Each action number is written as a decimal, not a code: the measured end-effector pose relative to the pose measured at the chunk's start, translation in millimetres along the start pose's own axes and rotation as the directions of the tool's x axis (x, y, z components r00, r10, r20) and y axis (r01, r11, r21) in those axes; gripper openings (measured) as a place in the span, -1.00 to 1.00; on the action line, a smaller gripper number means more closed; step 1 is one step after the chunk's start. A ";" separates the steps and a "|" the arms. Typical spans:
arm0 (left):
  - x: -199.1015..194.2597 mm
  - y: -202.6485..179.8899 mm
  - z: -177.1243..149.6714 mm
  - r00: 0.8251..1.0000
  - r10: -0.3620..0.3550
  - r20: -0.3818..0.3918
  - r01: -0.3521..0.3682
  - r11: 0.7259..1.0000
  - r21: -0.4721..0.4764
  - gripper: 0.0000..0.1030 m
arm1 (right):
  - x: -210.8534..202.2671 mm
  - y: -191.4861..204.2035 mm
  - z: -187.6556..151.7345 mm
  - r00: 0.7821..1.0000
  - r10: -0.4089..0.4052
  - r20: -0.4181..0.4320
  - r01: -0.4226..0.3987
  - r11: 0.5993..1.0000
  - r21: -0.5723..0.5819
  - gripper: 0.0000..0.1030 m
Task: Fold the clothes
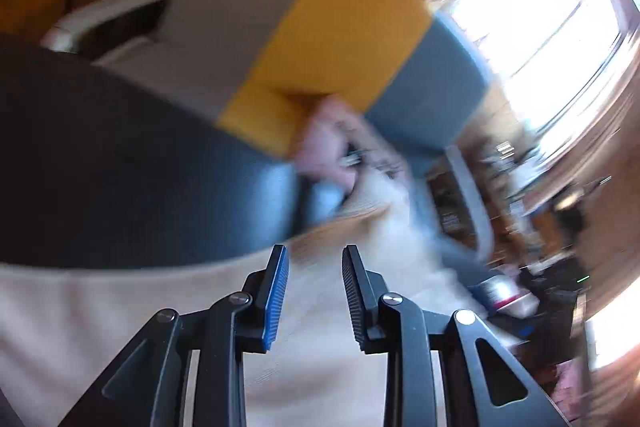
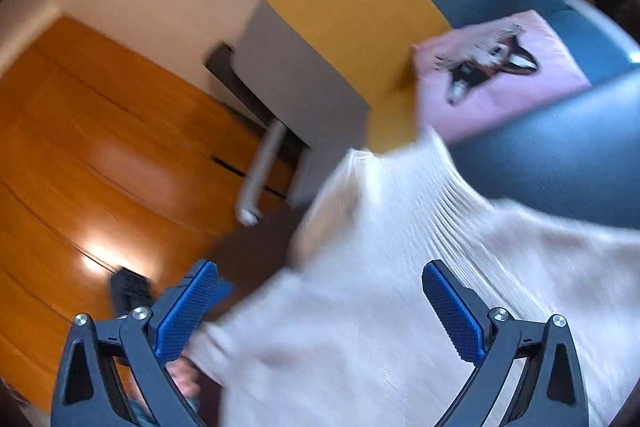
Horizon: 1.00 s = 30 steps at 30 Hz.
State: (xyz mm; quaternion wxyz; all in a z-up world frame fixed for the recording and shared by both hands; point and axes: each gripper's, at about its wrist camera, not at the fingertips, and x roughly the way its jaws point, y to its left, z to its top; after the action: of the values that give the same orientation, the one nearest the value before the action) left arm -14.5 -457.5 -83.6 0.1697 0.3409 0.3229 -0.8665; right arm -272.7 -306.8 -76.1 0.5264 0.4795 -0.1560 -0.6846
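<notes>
A cream ribbed garment (image 2: 400, 287) lies spread over the dark blue sofa seat (image 2: 560, 155), with one edge hanging off toward the floor. My right gripper (image 2: 320, 271) hovers over it, wide open, with no cloth pinched between its blue pads. In the left wrist view the same cream garment (image 1: 312, 355) fills the bottom of the picture. My left gripper (image 1: 315, 255) stands above it, its jaws a narrow gap apart and nothing caught between them. A folded pink cloth with a dog print (image 2: 500, 75) rests at the back of the seat; it shows blurred as the pink cloth (image 1: 324, 147).
The sofa back has grey (image 1: 240, 7), yellow (image 1: 340, 27) and blue (image 1: 432, 87) panels. A wooden floor (image 2: 100, 147) lies to the left, with a pale sofa leg (image 2: 260, 171) and a dark object (image 2: 132, 287). A bright window (image 1: 540, 27) and cluttered shelves (image 1: 520, 207) are on the right.
</notes>
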 end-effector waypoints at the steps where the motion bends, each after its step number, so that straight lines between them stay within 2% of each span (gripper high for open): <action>1: -5.5 5.8 -14.7 0.998 0.057 0.000 -0.057 0.998 0.030 -0.47 | 2.1 0.5 -10.8 0.999 -0.047 -0.020 0.046 0.999 -0.029 1.00; 3: -13.4 19.5 -32.3 0.988 0.153 0.006 -0.153 0.985 0.075 -0.47 | 10.0 6.8 -33.9 0.983 -0.174 -0.061 0.166 0.978 -0.129 1.00; 4: -18.4 27.5 -42.7 0.977 0.212 0.020 -0.213 0.973 0.093 -0.47 | 12.7 8.1 -44.9 0.972 -0.224 -0.070 0.209 0.962 -0.178 1.00; 7: -22.2 46.1 -61.8 0.943 0.330 0.035 -0.331 0.934 0.136 -0.47 | 23.4 14.4 -76.1 0.932 -0.356 -0.072 0.319 0.897 -0.306 1.00; 13: -14.9 66.5 -66.0 0.930 0.363 0.059 -0.367 0.905 0.215 -0.35 | 51.4 34.0 -125.0 0.840 -0.543 0.011 0.484 0.740 -0.468 1.00; 16: -4.1 68.3 -51.4 0.923 0.378 0.065 -0.381 0.887 0.261 -0.31 | 58.5 35.4 -124.7 0.835 -0.550 0.019 0.506 0.753 -0.421 1.00; 21: 15.9 85.1 -13.6 0.912 0.402 0.079 -0.407 0.870 0.279 -0.26 | 78.3 39.3 -121.4 0.808 -0.586 0.053 0.570 0.757 -0.320 1.00; 25: 26.6 92.5 15.9 0.887 0.451 0.101 -0.459 0.837 0.297 -0.22 | 100.0 51.7 -123.2 0.798 -0.599 0.070 0.593 0.758 -0.271 1.00; 27: 28.0 102.4 25.9 0.878 0.467 0.102 -0.475 0.830 0.291 -0.22 | 110.2 56.8 -125.7 0.799 -0.596 0.073 0.591 0.757 -0.278 1.00; 30: 20.1 112.2 32.6 0.871 0.481 0.097 -0.489 0.834 0.257 -0.24 | 115.4 56.0 -127.4 0.813 -0.578 0.070 0.570 0.764 -0.302 1.00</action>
State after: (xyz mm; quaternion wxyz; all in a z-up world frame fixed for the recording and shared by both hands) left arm 13.2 -563.3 -129.3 0.3393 0.4191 0.1009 -0.8361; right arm -134.5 -392.4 -155.3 0.3621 0.4252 0.1142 -0.8216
